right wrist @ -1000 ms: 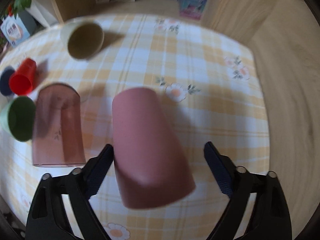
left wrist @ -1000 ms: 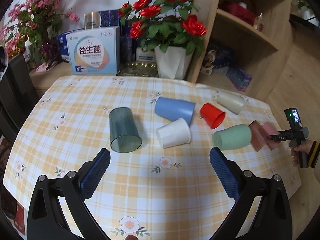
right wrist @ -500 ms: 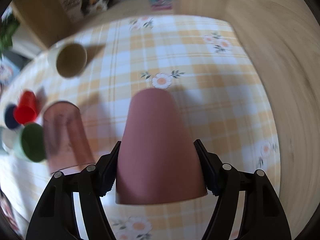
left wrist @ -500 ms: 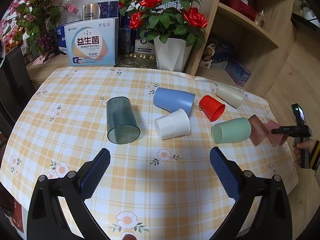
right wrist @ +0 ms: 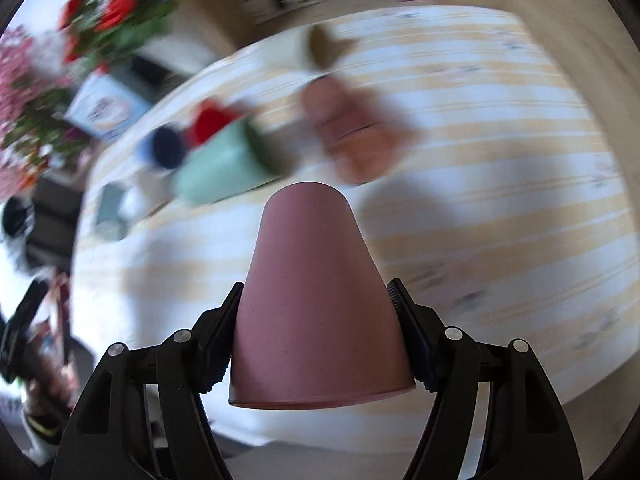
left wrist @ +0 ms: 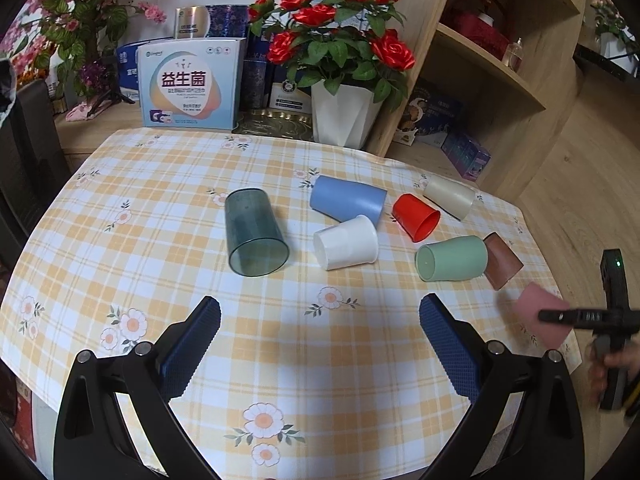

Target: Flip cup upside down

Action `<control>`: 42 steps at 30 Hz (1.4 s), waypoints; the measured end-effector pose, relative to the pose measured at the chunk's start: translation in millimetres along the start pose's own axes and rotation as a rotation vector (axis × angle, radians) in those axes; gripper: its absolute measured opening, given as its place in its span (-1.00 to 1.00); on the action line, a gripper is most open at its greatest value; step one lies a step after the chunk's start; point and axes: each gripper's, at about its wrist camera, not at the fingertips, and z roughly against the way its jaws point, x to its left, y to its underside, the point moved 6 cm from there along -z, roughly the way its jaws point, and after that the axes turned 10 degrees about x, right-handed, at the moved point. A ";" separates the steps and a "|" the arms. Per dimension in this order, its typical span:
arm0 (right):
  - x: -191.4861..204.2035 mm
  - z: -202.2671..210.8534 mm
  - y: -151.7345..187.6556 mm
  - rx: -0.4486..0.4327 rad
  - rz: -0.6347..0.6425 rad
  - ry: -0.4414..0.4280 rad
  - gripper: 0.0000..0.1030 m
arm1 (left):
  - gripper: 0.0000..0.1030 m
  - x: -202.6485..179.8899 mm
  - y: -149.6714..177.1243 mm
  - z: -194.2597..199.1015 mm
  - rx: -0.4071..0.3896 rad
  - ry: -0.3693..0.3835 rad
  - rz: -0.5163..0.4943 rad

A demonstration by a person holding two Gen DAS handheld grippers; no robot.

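The right gripper (right wrist: 318,344) clamps a pink cup (right wrist: 316,300) above the checked table's (left wrist: 280,340) right edge; the left gripper (left wrist: 320,344) gapes wide, holding nothing.

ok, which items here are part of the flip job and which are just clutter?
In play:
- pink cup, clamped in the right tongs
- tablecloth to set it on

Just lying about:
- left tongs, open and empty
- green cup
- brown cup
- red cup
- white cup
- rose pot
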 end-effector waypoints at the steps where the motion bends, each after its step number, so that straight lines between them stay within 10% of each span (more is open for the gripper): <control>1: 19.8 -9.4 3.1 0.005 0.013 -0.039 0.32 | 0.89 2.0 0.6 0.8 0.000 -0.001 0.005; 10: 147.2 -99.3 -17.7 0.036 0.114 -0.055 0.32 | 0.89 37.6 9.8 11.4 0.008 -0.069 0.080; 22: 191.6 -153.2 22.2 0.104 0.052 -0.019 0.32 | 0.89 57.9 14.7 2.8 0.044 -0.066 0.156; 33: 190.8 -114.6 24.9 0.010 0.103 -0.181 0.71 | 0.88 38.1 11.4 -1.1 0.052 -0.035 0.111; 42: 137.5 -48.7 14.9 -0.250 0.124 -0.052 0.71 | 0.88 5.1 11.3 -26.7 0.142 0.042 0.062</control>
